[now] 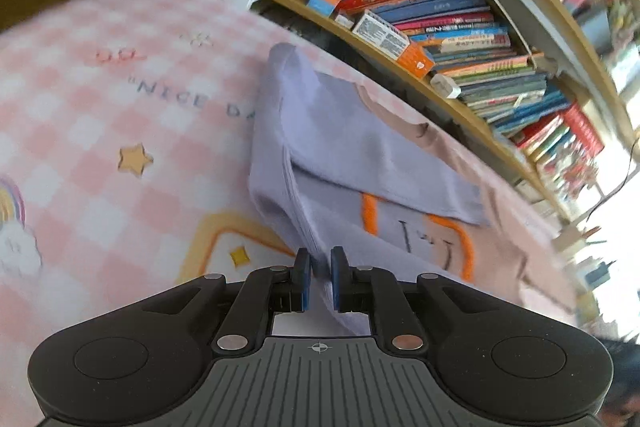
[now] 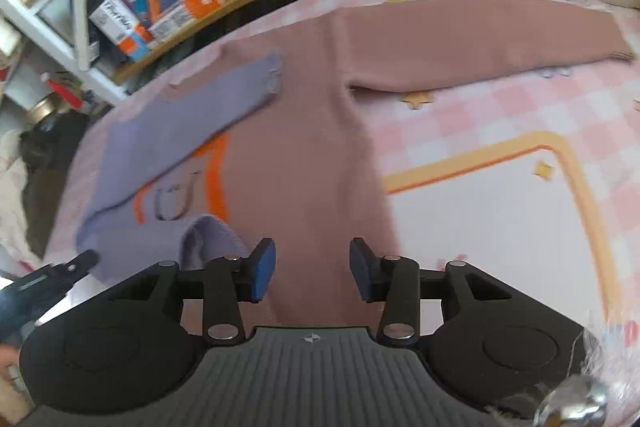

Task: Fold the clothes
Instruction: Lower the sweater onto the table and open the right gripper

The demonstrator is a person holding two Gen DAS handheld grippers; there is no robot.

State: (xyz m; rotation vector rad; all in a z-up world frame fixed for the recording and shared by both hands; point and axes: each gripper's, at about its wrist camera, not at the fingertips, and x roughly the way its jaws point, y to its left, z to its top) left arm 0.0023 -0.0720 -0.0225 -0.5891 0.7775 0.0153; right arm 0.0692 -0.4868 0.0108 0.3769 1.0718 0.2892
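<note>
Left wrist: left gripper (image 1: pixel 320 277) pinching one sweater (image 1: pixel 332 155); right gripper (image 2: pixel 312 269) spread, empty.

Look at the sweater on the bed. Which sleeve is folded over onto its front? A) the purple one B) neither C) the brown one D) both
A: the purple sleeve lies slanted across the front of the sweater, partly covering the orange outline, while the brown sleeve stretches straight out to the side on the pink checked blanket.
</note>
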